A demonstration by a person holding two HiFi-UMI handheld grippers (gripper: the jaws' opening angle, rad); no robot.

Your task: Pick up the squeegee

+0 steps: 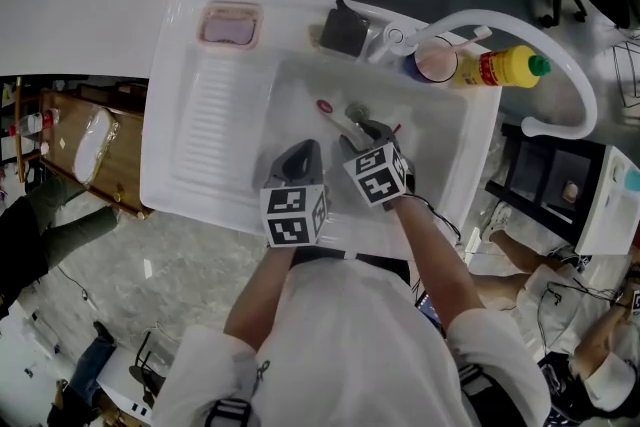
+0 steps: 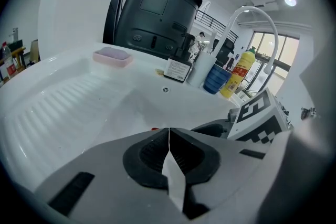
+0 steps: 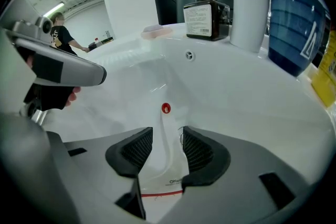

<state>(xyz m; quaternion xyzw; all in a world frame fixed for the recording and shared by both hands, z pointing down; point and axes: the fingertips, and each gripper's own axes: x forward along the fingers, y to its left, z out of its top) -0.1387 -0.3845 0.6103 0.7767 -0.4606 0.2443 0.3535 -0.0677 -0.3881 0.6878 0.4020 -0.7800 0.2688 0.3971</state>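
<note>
Right gripper (image 3: 167, 139) jaws part-spread, straddling the white squeegee (image 3: 164, 181) handle, which lies in the sink (image 3: 247, 97) basin; handle print begins "OKe", the rest hidden, red line beneath. Left gripper (image 2: 169, 139) jaws pressed together, holding nothing

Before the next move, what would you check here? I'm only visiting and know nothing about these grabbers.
1. Squeegee handle lies between the right gripper's jaws: ok.
2. Right jaws closed on the handle: not ok, they stand apart.
3. Pads touching the handle: cannot tell.
4. Left gripper shut, empty, beside the right one: ok.
5. Blue cup and dark bottle on the sink rim, apart from the jaws: ok.
</note>
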